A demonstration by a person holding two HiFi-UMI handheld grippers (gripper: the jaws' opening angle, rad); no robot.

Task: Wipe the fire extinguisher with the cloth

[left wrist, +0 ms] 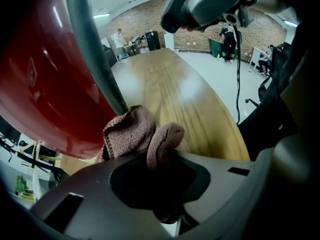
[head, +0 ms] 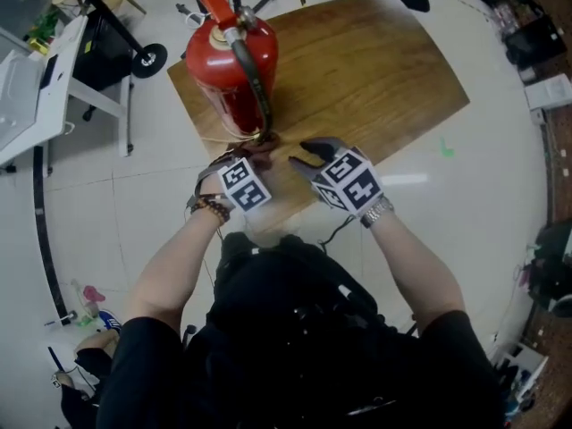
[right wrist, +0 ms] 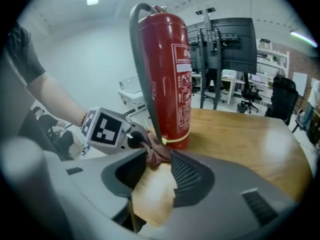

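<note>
A red fire extinguisher (head: 228,71) with a black hose (head: 254,83) stands upright on the wooden table (head: 375,70). A brown knitted cloth (head: 259,153) lies bunched against its base. My left gripper (head: 252,161) is shut on the cloth (left wrist: 135,133), with a fold pinched between its jaws right beside the red body (left wrist: 45,84). My right gripper (head: 313,157) stands open just right of the cloth. In the right gripper view the cloth (right wrist: 158,153) sits at the gripper's (right wrist: 155,176) tips, bare tabletop shows between the jaws, and the extinguisher (right wrist: 167,74) rises behind.
The table's near edge (head: 295,213) lies just under both hands. White desks (head: 45,88) and a wheeled stand (head: 147,59) are on the floor to the left. Chairs and monitors (right wrist: 230,49) fill the room behind the table.
</note>
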